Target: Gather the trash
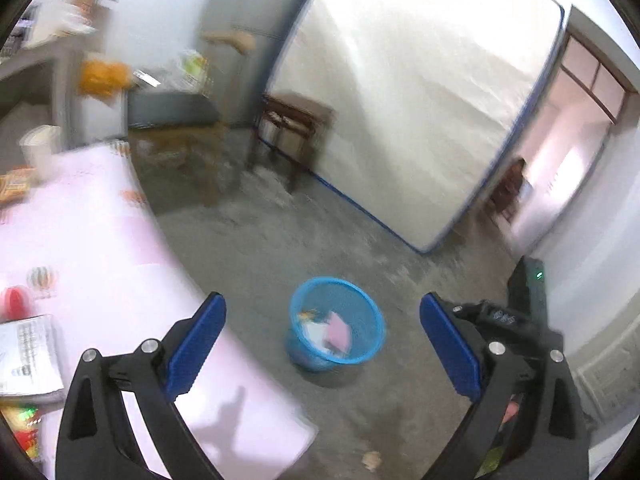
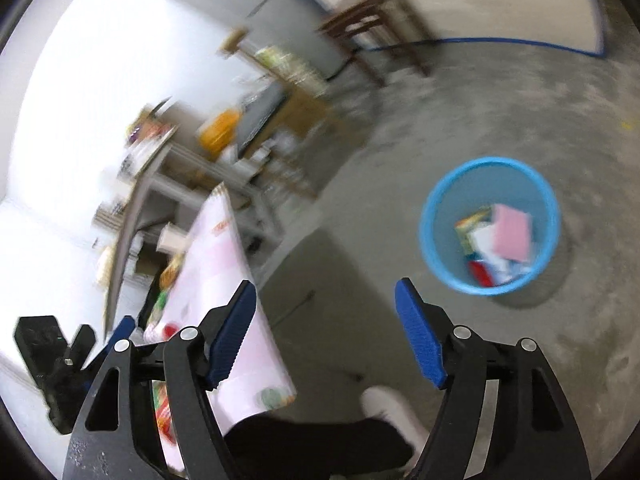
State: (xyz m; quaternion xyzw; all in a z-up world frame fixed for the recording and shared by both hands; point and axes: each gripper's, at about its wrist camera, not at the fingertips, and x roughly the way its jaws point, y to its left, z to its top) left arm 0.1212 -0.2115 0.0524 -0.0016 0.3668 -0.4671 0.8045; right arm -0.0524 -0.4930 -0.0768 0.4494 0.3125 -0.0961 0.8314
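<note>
My left gripper (image 1: 322, 346) & right gripper (image 2: 325, 330): black frames w/ silver pivot screws, ribbed blue pads. I'm wearing black trousers (image 2: 320, 446) & a white shoe (image 2: 390, 410).

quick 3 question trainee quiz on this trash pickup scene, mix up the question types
1. True or false: the blue basket stands on the table.
2. The right gripper is: A) shut on a wrapper B) open with nothing between its fingers C) shut on nothing.
3. Fill in: the flat piece lying on top inside the basket is ____.

Key
1. False; it stands on the floor.
2. B
3. pink
</note>
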